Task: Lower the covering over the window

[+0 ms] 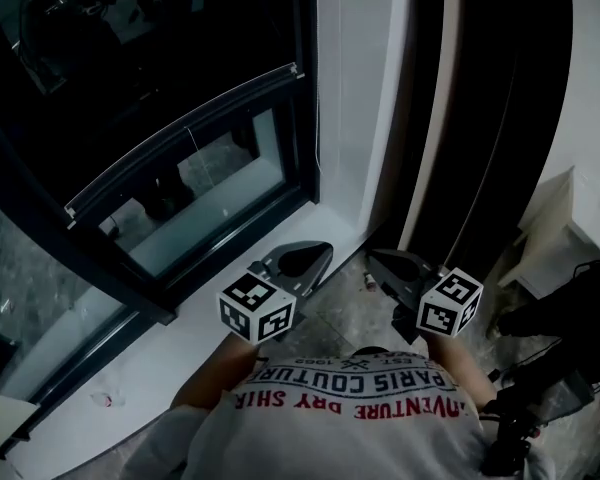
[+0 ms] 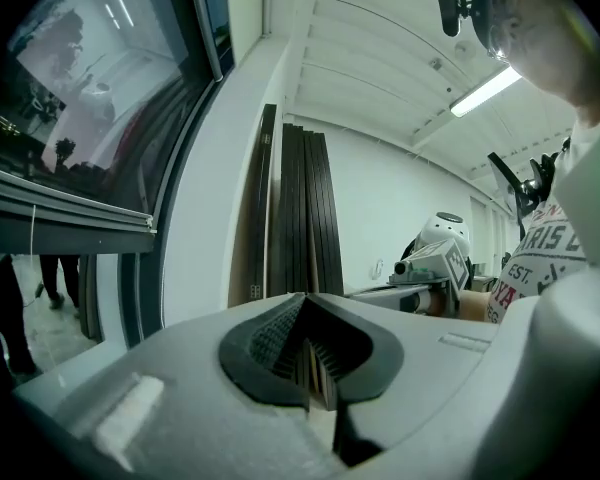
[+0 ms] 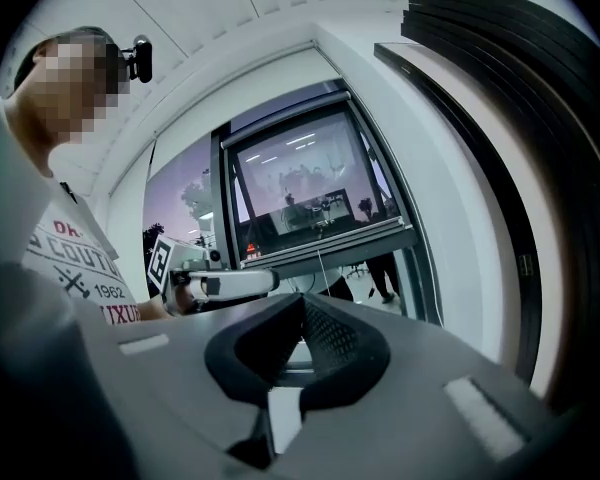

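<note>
- Left gripper and right gripper, head view: both are clenched on nothing. They are held side by side at lower centre above a white sill. Each has a marker cube at the end nearer the person's printed T-shirt.
- Same view: the window fills the left of the frame. Its covering hangs partway down. The bottom rail arcs from mid-left up to upper centre, well apart from both grippers, and paler glass shows beneath it. A thin cord drops beside the window frame. Dark panels lean against the wall at upper right.
- Left gripper view: the jaws meet tip to tip at lower centre, ribbed pads pressed together with nothing between them. The covering's bottom rail crosses the left edge at mid-height. The dark panels stand at centre. The other gripper's marker cube shows right of centre beside the T-shirt, under a lit ceiling light at upper right.
- Right gripper view: these jaws are also closed tight and empty at lower centre. The window sits at centre frame, with the bottom rail just above the jaw tips in the picture and the cord hanging below it. The left gripper's cube is at mid-left, and the panels sweep down the right side.
</note>
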A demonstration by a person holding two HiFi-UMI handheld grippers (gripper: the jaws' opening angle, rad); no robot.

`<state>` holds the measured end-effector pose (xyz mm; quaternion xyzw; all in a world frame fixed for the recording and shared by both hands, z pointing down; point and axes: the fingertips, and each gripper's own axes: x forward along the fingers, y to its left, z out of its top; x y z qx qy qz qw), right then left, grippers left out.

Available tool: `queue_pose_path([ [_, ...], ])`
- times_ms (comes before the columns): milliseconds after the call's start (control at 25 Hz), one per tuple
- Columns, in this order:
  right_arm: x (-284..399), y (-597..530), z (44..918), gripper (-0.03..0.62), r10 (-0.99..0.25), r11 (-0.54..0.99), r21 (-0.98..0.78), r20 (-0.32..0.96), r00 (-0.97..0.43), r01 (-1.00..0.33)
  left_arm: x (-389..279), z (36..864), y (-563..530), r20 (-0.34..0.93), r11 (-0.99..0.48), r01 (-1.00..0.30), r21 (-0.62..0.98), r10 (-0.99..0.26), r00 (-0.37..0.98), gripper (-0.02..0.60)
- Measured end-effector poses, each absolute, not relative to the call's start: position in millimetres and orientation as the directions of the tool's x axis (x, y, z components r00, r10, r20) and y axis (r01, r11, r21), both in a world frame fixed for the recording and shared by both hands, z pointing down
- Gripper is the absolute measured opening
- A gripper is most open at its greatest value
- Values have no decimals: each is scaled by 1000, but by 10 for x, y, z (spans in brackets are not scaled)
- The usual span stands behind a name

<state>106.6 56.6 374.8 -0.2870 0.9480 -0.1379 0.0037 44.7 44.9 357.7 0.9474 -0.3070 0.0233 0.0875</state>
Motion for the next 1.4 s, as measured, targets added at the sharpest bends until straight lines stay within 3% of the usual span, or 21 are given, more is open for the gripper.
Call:
queue_pose_path([
  [480, 1022, -237, 3928, 2, -508, 818, -268, 78, -858, -508, 400, 3666, -317, 112, -763, -628, 152, -618, 778, 2],
  [960, 591, -1723, 4127, 2, -446, 854, -231, 134, -885, -466, 14, 3894, -1627, 135, -699, -696, 161, -683, 717, 2],
  [1160, 471, -2504, 3987, 2, -459, 848, -267, 65, -886, -459, -192, 3841, -2340, 134, -677, -722, 146, -709, 692, 2],
  [1400, 361, -3197, 3870, 2, -476, 856, -189, 69, -877, -480, -281, 3764, -2905, 111, -668, -733, 130, -725, 680, 2],
])
